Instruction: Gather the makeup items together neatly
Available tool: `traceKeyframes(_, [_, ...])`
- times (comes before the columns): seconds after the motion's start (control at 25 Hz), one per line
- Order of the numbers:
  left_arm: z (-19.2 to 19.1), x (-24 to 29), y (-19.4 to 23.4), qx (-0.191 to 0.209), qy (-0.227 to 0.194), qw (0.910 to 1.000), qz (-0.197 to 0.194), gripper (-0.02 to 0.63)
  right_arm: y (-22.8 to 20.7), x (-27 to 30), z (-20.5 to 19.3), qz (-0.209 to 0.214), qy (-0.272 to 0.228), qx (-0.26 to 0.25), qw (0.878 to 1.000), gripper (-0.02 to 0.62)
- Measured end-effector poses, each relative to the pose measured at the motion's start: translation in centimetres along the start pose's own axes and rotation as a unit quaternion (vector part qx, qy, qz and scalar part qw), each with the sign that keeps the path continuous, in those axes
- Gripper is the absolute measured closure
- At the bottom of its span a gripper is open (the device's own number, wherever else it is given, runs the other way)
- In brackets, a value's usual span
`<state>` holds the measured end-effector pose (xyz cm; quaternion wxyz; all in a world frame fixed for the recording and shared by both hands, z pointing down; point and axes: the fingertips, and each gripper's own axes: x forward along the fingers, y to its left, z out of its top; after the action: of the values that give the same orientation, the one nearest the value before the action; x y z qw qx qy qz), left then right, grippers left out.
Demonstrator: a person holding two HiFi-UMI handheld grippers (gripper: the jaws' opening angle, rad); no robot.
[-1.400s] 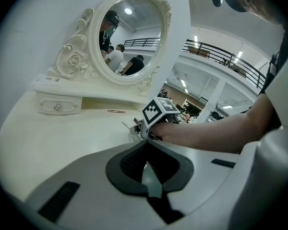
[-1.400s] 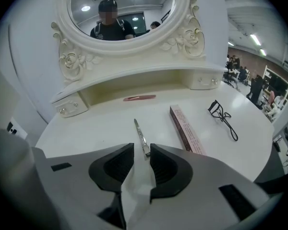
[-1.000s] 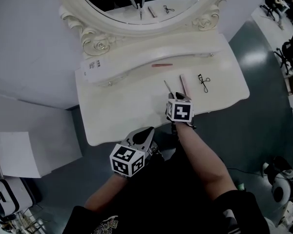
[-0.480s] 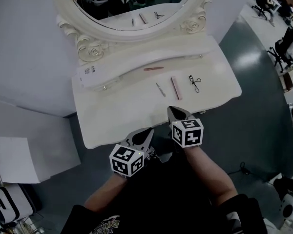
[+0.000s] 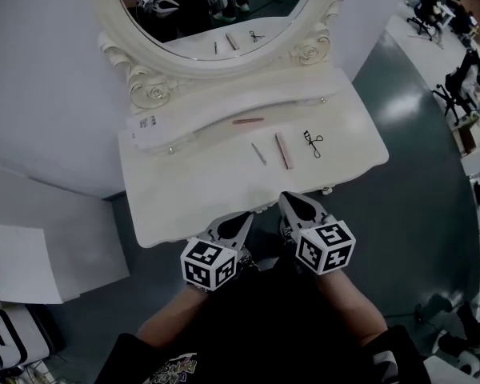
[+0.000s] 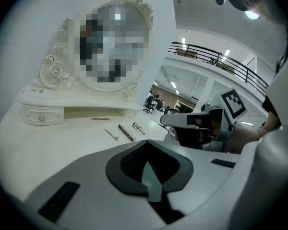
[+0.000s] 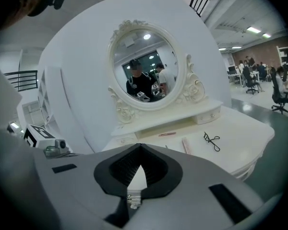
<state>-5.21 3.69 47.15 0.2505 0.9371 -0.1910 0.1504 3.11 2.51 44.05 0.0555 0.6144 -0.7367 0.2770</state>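
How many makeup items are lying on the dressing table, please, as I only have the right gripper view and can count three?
Observer: Four. The head view also shows slim metal tweezers lying just left of the pink stick; they are hidden in your view.
Operator: Thank you. Are the left tongs holding anything?
Observer: No. The left gripper view shows the left tongs shut with nothing between them.

White vanity (image 5: 192, 190) with oval mirror (image 5: 216, 10) on grey floor (image 5: 416, 174)
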Motion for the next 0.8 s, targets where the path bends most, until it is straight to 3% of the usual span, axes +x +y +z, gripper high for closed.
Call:
traceKeyframes(0.4, [1.9,0.5,-0.4,0.004,-0.017,0.9998,0.012,0.598,1.0,-0.9,2.8,0.023,-0.018,-0.072,0.997,0.566])
traceKeyframes(0.8, [3.5,2.0,0.3,-0.019,-0.040,0.9979,0.047,0.598,-0.8,0.7,4.8,0.051,0.002,-0.095,0.994,0.566])
